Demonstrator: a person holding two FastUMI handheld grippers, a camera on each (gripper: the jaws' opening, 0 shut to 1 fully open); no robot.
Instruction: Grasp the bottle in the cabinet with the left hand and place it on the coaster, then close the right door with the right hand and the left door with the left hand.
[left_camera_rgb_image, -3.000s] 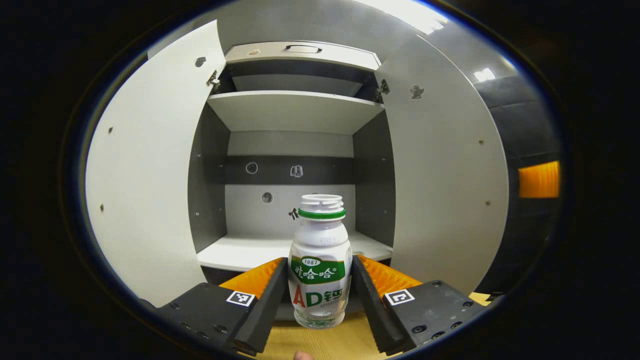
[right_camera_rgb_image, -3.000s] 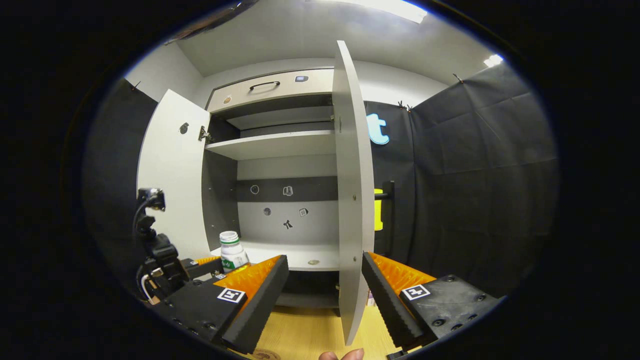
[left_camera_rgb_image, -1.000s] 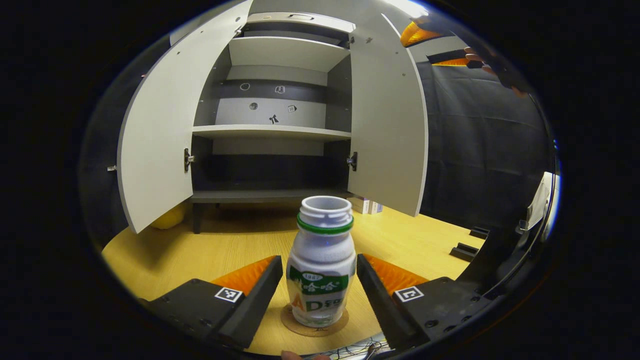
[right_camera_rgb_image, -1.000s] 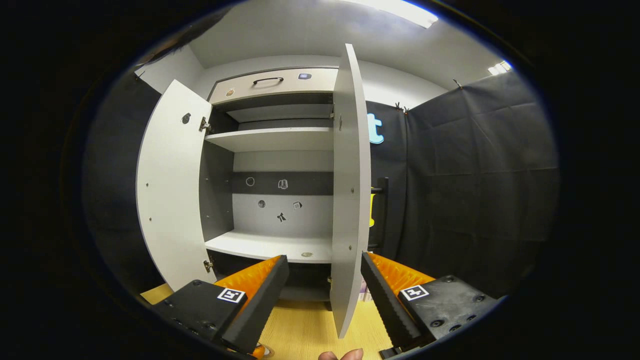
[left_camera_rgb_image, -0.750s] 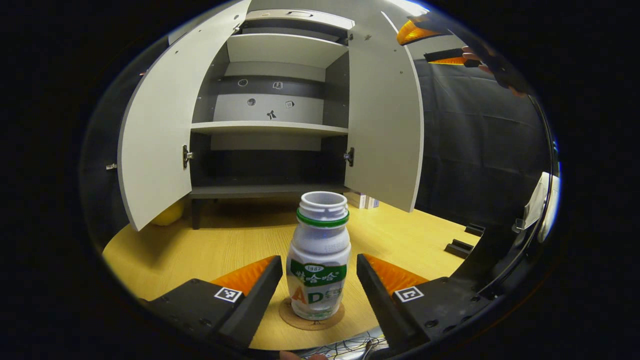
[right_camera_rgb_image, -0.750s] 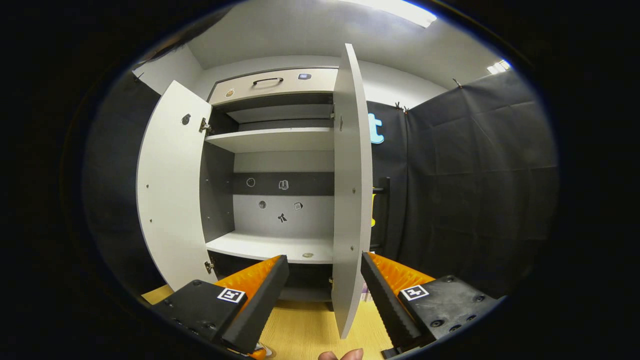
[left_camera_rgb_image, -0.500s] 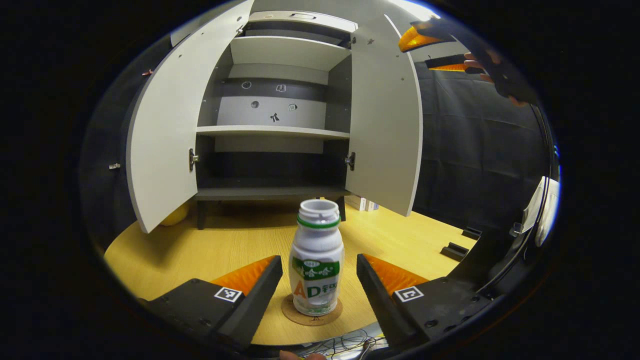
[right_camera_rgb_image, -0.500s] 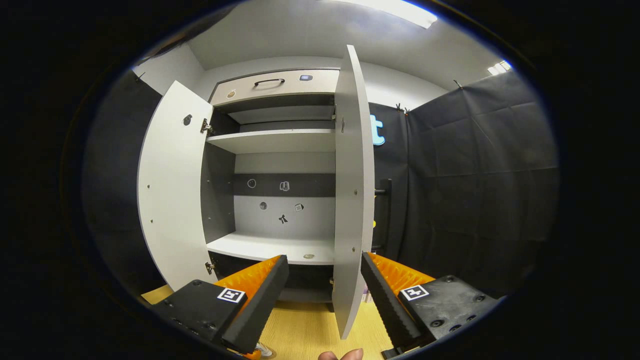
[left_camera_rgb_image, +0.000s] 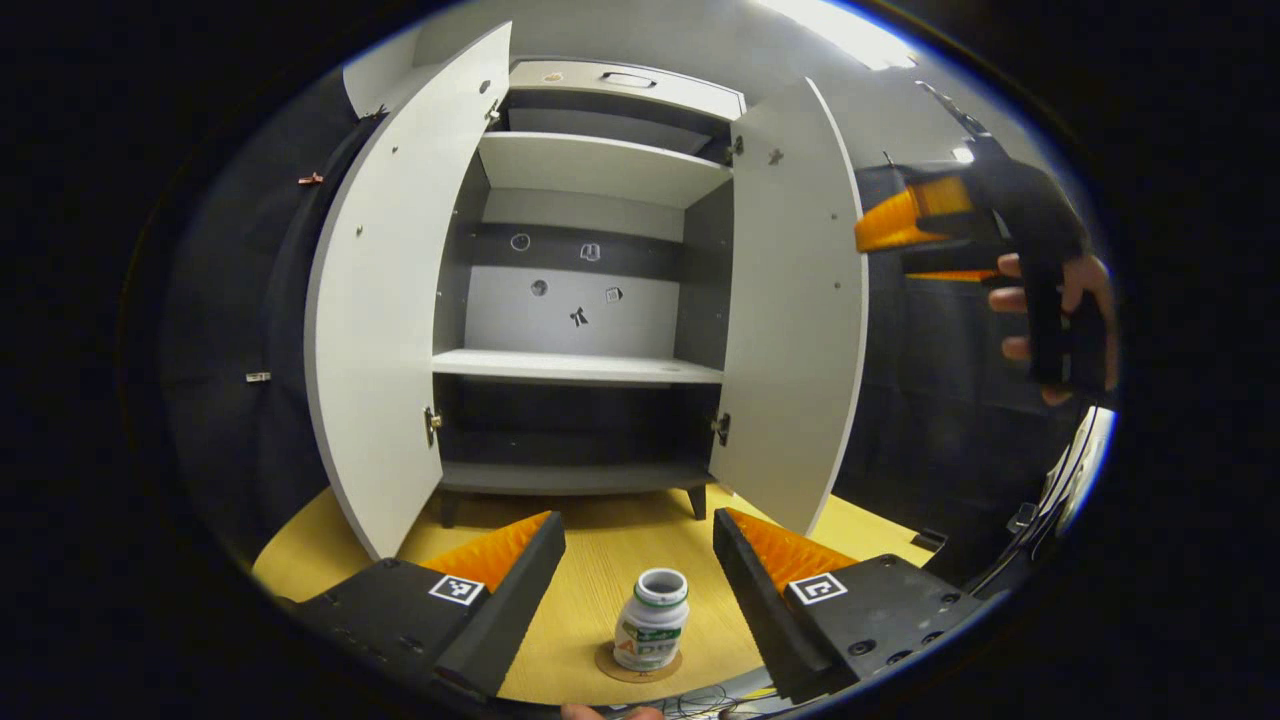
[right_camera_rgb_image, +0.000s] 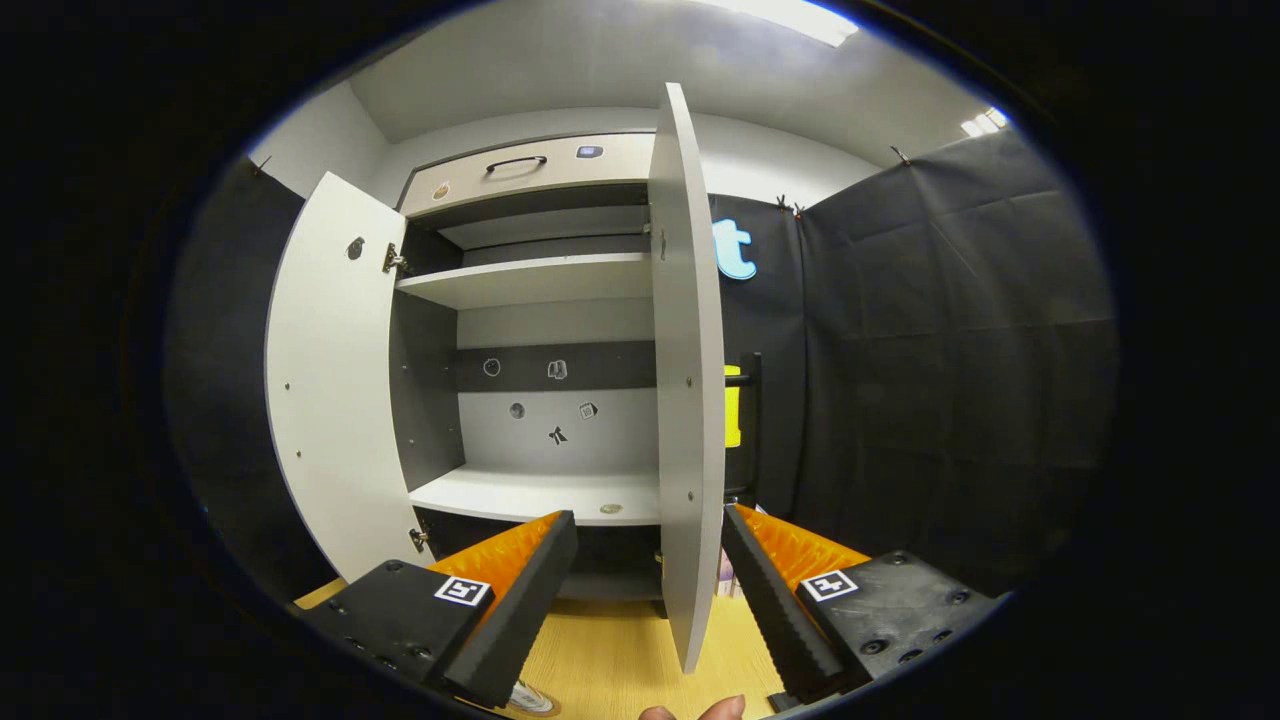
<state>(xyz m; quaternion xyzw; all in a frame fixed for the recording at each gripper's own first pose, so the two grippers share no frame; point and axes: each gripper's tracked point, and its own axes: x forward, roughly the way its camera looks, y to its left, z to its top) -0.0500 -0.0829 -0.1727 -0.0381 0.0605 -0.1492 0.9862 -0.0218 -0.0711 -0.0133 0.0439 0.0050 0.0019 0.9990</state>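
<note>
Now the bottle (left_camera_rgb_image: 650, 630) stands upright on the coaster (left_camera_rgb_image: 638, 664), on the wooden bench (left_camera_rgb_image: 600, 570) in front of the cabinet (left_camera_rgb_image: 585, 300), with its mouth uncapped. Treat it as a small, light plastic container with smooth, thin walls that will likely tip or slide under a side knock; if you must regrasp it, take it across the labelled body, not the neck. The left gripper (left_camera_rgb_image: 638, 560) is spread wide above and around the bottle, touching nothing. The right gripper (right_camera_rgb_image: 648, 570) is likewise spread wide, its fingers straddling the free edge of the right door (right_camera_rgb_image: 688, 380) without visible contact. Both the right door and the left door (left_camera_rgb_image: 390, 300) stand open; expect rigid, hinged panels that swing under a light push near the free edge. Black cloth walls surround the booth.
</note>
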